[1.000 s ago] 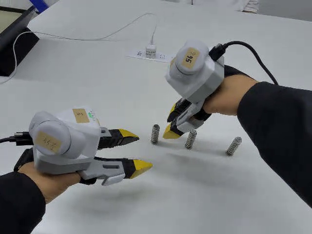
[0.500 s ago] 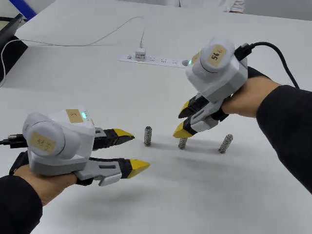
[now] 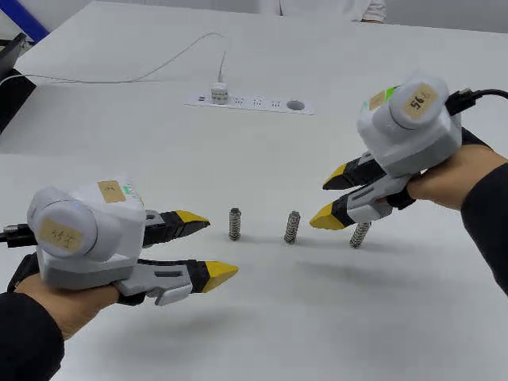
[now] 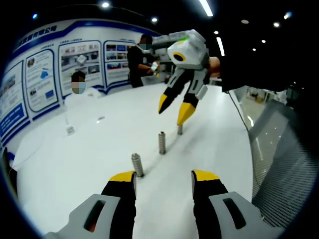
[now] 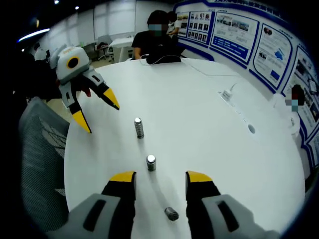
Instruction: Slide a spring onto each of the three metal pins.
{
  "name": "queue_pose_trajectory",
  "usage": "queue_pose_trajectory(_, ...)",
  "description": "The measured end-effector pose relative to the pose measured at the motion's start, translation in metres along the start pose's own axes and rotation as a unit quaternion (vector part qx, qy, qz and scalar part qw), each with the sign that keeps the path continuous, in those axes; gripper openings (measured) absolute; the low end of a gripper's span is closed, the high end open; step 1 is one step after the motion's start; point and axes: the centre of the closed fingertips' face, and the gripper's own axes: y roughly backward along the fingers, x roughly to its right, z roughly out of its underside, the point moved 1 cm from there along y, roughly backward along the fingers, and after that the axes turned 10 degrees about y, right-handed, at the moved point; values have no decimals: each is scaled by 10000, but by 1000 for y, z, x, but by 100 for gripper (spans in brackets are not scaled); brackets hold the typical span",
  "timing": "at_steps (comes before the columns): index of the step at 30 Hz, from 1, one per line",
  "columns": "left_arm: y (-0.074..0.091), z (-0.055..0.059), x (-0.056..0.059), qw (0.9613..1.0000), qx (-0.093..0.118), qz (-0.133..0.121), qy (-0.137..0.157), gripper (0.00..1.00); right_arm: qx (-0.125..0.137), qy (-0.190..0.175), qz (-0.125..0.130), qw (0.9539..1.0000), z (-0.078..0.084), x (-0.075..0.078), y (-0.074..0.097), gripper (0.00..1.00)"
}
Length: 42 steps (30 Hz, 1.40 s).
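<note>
right claw (image 3: 321, 205) spread, half-masking one spring (image 3: 359, 236)

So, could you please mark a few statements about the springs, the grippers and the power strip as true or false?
1. Three springs stand in a row on the table. True.
2. The left gripper is shut on a spring. False: its jaws are open and empty.
3. The right gripper is open and holds nothing. True.
4. Nothing is plugged into the power strip. False: a white plug sits near one end.
</note>
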Motion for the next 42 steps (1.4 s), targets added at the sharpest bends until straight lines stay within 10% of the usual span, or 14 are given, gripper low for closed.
queue_pose_trajectory(18,-1,3,-3,9999,-59,-64,107,50,516,-472,655,9954,33,8,31,52)
queue_pose_trajectory(42,-1,13,-8,9993,-45,-134,351,55,1090,-826,1142,9840,65,-18,41,60)
